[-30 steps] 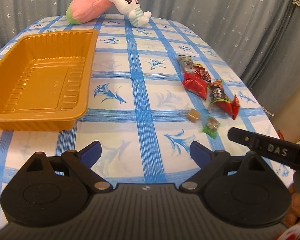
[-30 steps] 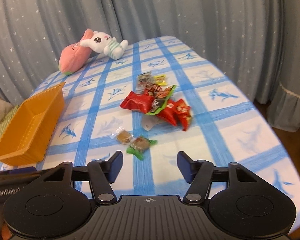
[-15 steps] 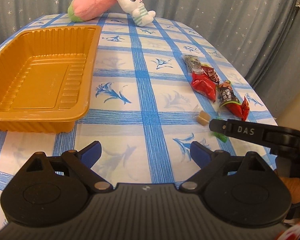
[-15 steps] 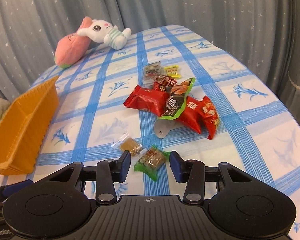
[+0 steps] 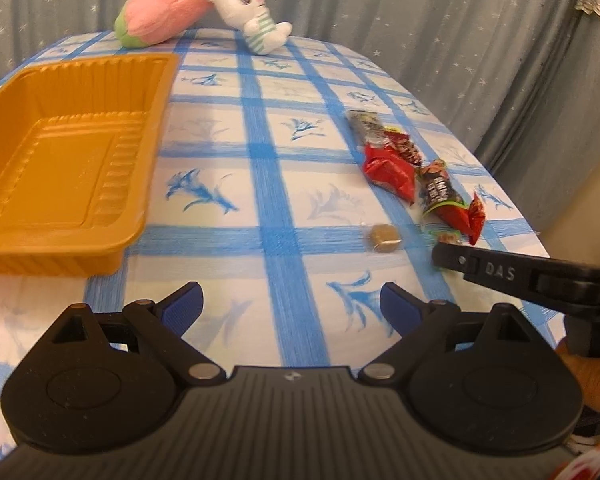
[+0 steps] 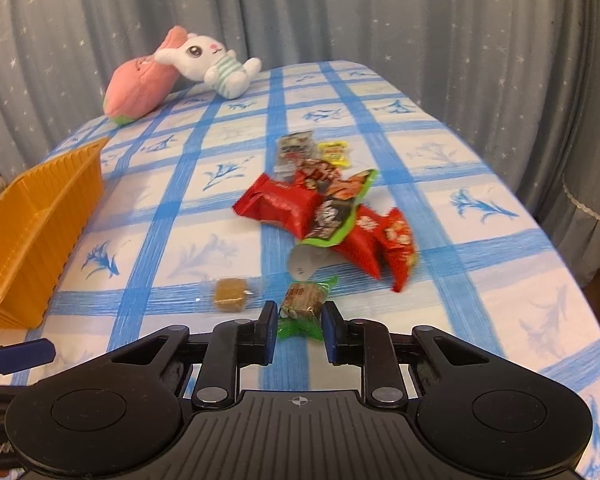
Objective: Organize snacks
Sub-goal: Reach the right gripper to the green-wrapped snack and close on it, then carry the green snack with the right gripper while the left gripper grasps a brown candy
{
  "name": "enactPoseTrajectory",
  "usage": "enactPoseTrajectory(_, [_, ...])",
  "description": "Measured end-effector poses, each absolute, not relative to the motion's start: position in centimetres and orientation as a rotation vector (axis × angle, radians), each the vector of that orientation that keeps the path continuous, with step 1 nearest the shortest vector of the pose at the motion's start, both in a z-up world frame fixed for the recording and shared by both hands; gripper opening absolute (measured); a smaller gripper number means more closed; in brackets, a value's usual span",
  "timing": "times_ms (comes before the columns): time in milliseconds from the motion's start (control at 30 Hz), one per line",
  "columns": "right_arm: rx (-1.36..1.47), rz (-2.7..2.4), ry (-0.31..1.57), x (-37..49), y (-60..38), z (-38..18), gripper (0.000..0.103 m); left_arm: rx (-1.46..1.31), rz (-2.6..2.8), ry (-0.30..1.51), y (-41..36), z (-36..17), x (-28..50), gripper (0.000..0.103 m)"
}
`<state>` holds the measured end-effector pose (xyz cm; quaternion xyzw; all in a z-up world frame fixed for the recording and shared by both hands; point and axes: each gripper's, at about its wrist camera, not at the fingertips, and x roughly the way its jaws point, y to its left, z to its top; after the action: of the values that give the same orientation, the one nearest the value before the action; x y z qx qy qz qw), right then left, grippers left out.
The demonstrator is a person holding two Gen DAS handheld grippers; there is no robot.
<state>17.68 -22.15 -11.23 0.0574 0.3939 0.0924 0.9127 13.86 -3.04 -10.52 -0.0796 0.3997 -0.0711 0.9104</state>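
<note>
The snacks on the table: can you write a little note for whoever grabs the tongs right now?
Right tongs: shut on the green-wrapped candy, which sits low at the near edge of the tablecloth.
Left tongs: open, holding nothing, hanging over the cloth beside the orange tray.
Tray: nothing in it yet.
Still on the cloth: the brown candy, the pile of red and green packets, a small yellow packet.
Done: one candy gripped.
Left: carry it to the tray, then fetch the rest.
</note>
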Motion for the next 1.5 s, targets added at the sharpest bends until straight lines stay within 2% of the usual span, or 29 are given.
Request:
enactPoseTrajectory(233, [0.137,0.151,0.829,17.0,-24.5,-11.3,0.024,-0.021,-0.254,0.788,-6.0,-10.9,16.0,0.093])
enactPoseTrajectory(633, [0.178,0.140,0.829,16.8,-25.9,-11.7,0.024,0.275,-0.356,0.707,-10.0,-12.9,19.9,0.079])
enactPoseTrajectory(700, [0.177,0.141,0.826,16.8,-26.0,-11.7,0.024,0.290,-0.380,0.696,-10.2,-13.0,20.2,0.074])
enactPoseTrajectory(767, [0.173,0.139,0.822,16.8,-25.9,-11.7,0.024,0.296,-0.418,0.689,-10.4,-12.9,20.5,0.058])
enactPoseTrajectory(800, [0.172,0.138,0.821,16.8,-25.9,-11.7,0.024,0.295,-0.432,0.690,-10.5,-12.9,20.6,0.053])
enactPoseTrajectory(867, [0.170,0.137,0.821,16.8,-25.8,-11.7,0.024,0.290,-0.458,0.695,-10.8,-12.8,20.8,0.035])
enactPoseTrajectory(967, [0.171,0.135,0.819,16.9,-25.8,-11.7,0.024,0.280,-0.469,0.713,-11.2,-12.6,20.6,0.019])
enactPoseTrajectory(1500, [0.149,0.175,0.787,15.4,-24.4,-10.1,0.024,0.068,-0.301,0.756,-7.6,-9.9,15.8,0.019])
